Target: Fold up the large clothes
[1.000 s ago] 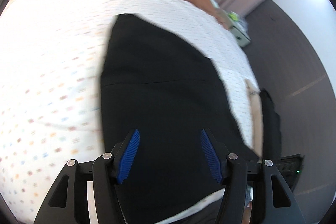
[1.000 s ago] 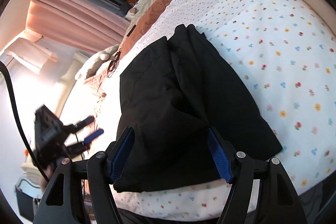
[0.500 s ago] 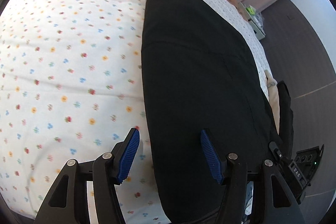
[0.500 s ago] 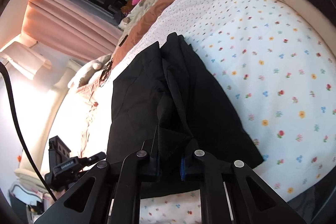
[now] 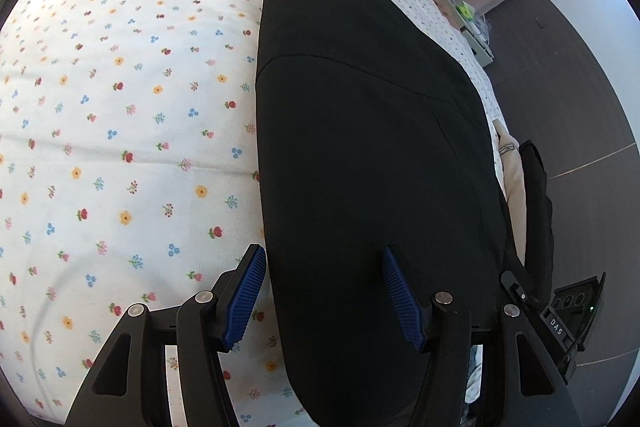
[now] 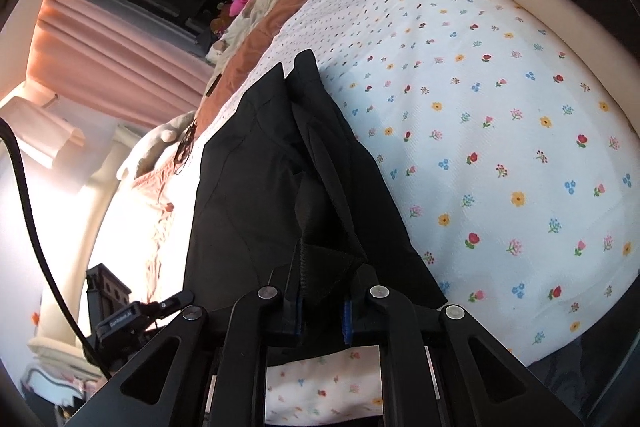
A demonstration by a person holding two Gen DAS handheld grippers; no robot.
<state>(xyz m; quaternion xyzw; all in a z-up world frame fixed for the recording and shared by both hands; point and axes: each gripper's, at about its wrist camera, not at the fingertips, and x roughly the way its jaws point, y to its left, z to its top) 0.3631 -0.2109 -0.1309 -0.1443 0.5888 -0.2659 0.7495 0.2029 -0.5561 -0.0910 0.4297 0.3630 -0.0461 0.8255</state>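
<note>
A black garment (image 5: 368, 163) lies lengthwise on a bed covered by a floral sheet (image 5: 120, 131), smoothed flat along its near half. The right gripper (image 6: 320, 311) is clamped on a bunched corner of the cloth at the near hem, apparently taking a hold from which to carry that end over in a fold. The left gripper (image 5: 324, 291) hovers with jaws spread wide and nothing between them, straddling the garment's left edge, seemingly lined up to pinch the opposite corner so both ends can lift together
</note>
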